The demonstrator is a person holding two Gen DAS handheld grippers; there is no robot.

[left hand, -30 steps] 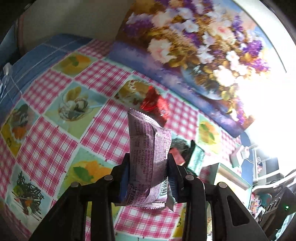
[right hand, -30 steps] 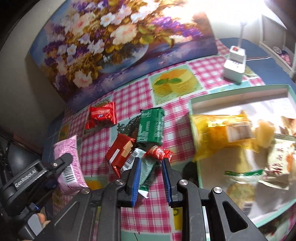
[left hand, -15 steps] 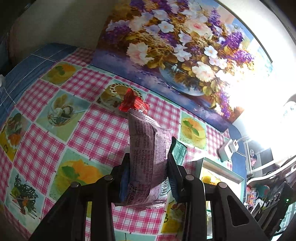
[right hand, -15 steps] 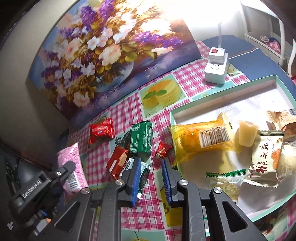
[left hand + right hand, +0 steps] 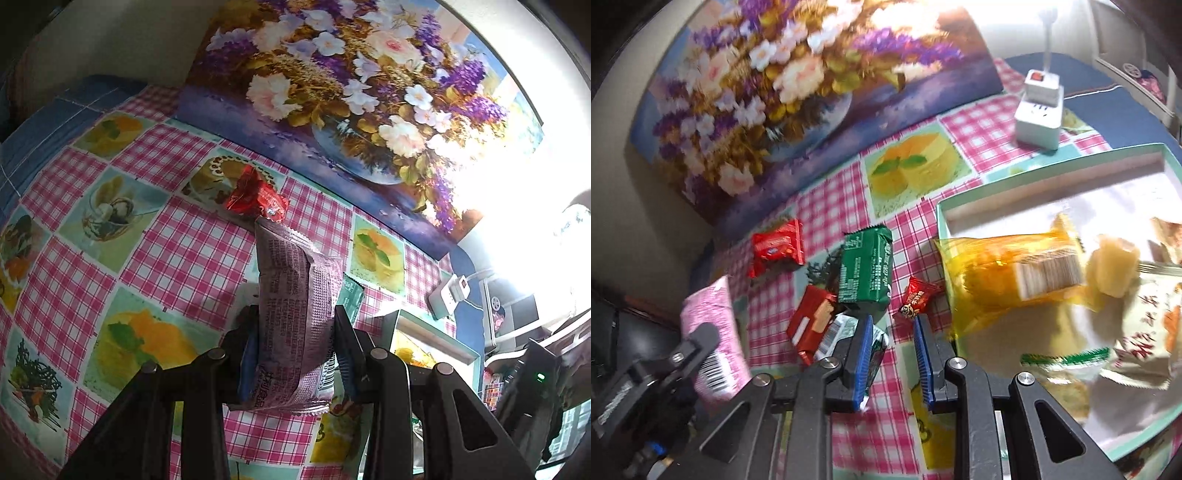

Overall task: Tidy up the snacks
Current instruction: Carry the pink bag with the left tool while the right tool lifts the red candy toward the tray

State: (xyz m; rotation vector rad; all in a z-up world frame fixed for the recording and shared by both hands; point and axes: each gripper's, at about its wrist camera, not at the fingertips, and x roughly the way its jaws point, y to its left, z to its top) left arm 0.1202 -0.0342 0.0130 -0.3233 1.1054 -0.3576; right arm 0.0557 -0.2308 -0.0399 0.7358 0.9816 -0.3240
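I am holding my left gripper (image 5: pixel 295 332) clamped on the pink pack (image 5: pixel 295 317), its blue pads pressing the crinkled wrapper from both sides. The pack is standing upright between the fingers, above the table, its back seam and small dark print facing the camera, and a barcode is showing at its lower right edge. In the right wrist view it is looking paler pink and blurred, with the barcode (image 5: pixel 714 365) beside the left finger.

My right gripper (image 5: pixel 891 334) is hanging with jaws spread and nothing between them, over the checked cloth (image 5: pixel 975 133). Just beside its left pad a silver-green packet (image 5: pixel 846 332) is lying, touching a red-brown bar (image 5: pixel 810 325). Ahead, a green pack (image 5: pixel 866 269) is lying flat, and a small red candy (image 5: pixel 918 297) is resting near the tray (image 5: pixel 1034 177). A red pack (image 5: pixel 777 247) is sitting farther back, apart.

In the tray, a yellow pack (image 5: pixel 1008 273) is lying against the left wall, possibly overhanging it; blur is making that hard to judge. A white bag (image 5: pixel 1145 332) is lying to its right.
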